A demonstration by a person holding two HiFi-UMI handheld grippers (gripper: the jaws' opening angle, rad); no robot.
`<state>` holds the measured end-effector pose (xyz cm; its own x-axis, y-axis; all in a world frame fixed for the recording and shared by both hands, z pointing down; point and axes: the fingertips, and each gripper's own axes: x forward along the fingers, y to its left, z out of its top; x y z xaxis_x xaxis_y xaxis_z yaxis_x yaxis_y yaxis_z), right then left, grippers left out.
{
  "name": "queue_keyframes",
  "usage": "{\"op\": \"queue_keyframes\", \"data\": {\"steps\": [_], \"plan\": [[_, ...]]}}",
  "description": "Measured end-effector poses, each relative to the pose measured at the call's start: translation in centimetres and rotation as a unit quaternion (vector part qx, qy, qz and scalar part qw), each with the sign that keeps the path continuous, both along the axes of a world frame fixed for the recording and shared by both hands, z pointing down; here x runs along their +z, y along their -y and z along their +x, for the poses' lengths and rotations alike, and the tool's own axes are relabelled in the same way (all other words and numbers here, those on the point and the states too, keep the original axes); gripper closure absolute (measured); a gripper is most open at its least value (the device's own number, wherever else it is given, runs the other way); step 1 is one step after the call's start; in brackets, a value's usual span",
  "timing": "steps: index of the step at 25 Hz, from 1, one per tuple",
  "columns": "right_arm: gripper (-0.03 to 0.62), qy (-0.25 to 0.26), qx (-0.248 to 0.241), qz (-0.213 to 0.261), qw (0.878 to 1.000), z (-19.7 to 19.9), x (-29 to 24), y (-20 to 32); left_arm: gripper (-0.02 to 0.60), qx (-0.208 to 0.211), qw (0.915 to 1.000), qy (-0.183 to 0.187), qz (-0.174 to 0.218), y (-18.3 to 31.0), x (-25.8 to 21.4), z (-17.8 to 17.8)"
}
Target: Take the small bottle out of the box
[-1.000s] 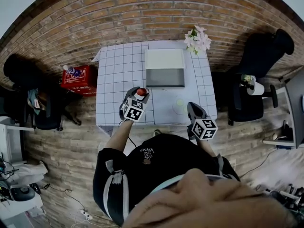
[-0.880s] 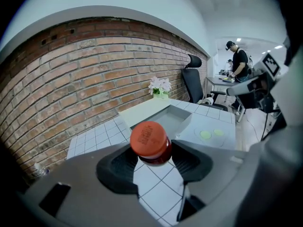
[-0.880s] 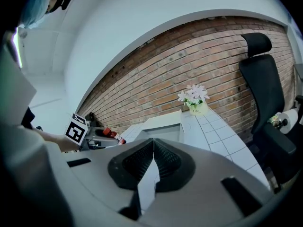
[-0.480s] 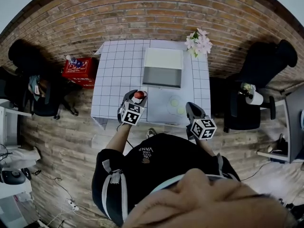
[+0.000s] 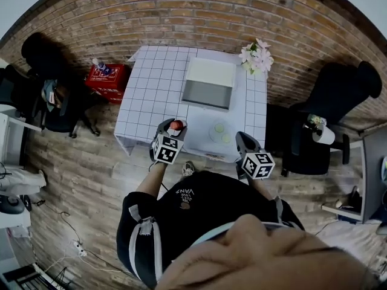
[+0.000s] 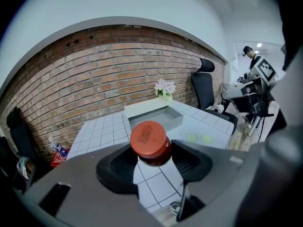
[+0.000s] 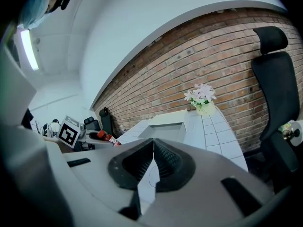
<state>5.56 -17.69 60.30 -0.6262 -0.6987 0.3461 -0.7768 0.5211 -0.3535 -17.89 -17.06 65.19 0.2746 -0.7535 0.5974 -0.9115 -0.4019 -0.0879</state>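
Note:
A small bottle with a red cap [image 5: 176, 125] sits between the jaws of my left gripper [image 5: 173, 127], held above the near edge of the white gridded table [image 5: 150, 92]. In the left gripper view the red cap [image 6: 150, 139] stands up between the dark pads [image 6: 116, 166], which press on the bottle's neck. The open white box [image 5: 208, 83] lies at the far middle of the table, well ahead of both grippers. My right gripper [image 5: 242, 139] hangs at the table's near right edge; its jaws [image 7: 152, 159] meet with nothing between them.
A pot of pink flowers [image 5: 256, 54] stands at the table's back right corner. Two pale green discs [image 5: 221, 132] lie near the front edge. A red crate [image 5: 107, 77] sits on the floor to the left, with black chairs at the left [image 5: 42, 95] and right [image 5: 338, 98].
Both grippers and the head have drawn back from the table toward its near edge. The left gripper still holds the bottle, and the right stays shut.

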Motion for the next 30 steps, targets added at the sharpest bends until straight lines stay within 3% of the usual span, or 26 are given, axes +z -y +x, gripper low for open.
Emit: {"op": "queue_keyframes", "data": {"steps": [26, 30], "plan": [[0.591, -0.013, -0.046, -0.01, 0.999, 3.4, 1.4, -7.5, 0.353, -0.082, 0.9957, -0.041, 0.015, -11.0, -0.8, 4.1], [0.591, -0.022, -0.056, -0.011, 0.998, 3.4, 1.7, -8.4, 0.353, -0.095, 0.9947, -0.039, 0.002, -12.6, -1.3, 4.2]]}}
